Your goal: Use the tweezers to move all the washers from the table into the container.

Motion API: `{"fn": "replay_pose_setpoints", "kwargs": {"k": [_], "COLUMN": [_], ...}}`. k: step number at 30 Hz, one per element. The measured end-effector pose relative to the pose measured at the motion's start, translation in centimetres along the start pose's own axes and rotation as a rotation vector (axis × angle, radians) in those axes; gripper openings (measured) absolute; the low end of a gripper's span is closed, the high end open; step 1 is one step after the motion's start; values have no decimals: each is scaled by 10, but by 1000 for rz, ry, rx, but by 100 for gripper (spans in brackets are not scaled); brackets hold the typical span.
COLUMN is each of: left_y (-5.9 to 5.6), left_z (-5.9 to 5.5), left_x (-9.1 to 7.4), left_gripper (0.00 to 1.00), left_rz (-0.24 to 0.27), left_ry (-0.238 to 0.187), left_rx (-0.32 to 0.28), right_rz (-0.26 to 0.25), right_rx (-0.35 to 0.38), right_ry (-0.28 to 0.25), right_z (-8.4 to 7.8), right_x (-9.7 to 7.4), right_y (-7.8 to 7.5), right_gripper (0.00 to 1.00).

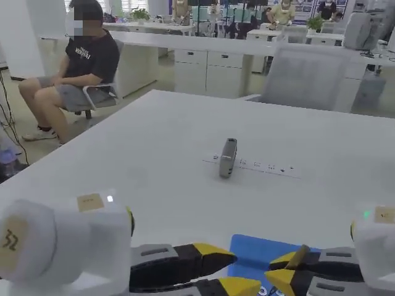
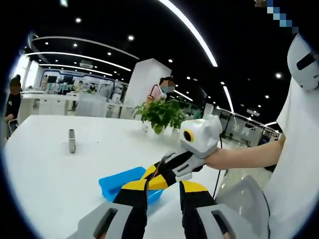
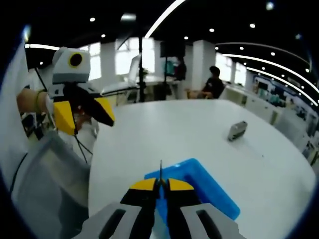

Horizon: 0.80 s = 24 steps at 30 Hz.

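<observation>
My right gripper (image 3: 160,188) is shut on thin tweezers (image 3: 160,172), whose tip points up over the blue container (image 3: 199,185). In the head view the right gripper (image 1: 279,271) sits at the bottom right with the tweezers (image 1: 300,254) over the blue container (image 1: 256,251). My left gripper (image 1: 225,269) is at the bottom left, open and holding nothing. In the left gripper view its jaws (image 2: 163,193) stand apart, facing the right gripper (image 2: 172,172) and the container (image 2: 117,181). Several small specks (image 1: 264,166) lie in a row on the table, too small to identify.
A grey oblong object (image 1: 228,157) lies mid-table beyond the container. The white table (image 1: 123,160) stretches wide around it. A person sits on a chair (image 1: 80,68) at the far left. An office chair (image 1: 305,77) stands behind the table's far edge.
</observation>
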<state>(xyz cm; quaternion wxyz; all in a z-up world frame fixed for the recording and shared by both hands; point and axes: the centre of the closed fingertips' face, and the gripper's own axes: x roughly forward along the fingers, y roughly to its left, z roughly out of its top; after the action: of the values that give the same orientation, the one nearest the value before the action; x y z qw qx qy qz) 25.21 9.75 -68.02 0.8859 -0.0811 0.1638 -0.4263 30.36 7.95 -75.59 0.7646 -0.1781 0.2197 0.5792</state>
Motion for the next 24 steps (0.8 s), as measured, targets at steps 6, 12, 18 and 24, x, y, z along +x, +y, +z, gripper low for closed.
{"fn": "replay_pose_setpoints", "kwargs": {"k": [6,12,18,24], "left_y": [-23,-46,-58,-65], "left_z": [-8,-22,-47,-60], "left_x": [23,41,52,55], "left_gripper": [18,14,4,0], "left_rz": [-101,-206,-280,-324], "left_ry": [80,180,337,405], "left_rx": [72,154,329,406], "right_rz": [72,139,217,258], "right_rx": [-10,-82,-172,-248], "right_ry": [26,97,150,214], "right_z": [-16,-41,-53,-68], "right_x": [-12,-18,-20,-20], "right_y": [26,51,72,83], "right_gripper": [3,3,3,3]}}
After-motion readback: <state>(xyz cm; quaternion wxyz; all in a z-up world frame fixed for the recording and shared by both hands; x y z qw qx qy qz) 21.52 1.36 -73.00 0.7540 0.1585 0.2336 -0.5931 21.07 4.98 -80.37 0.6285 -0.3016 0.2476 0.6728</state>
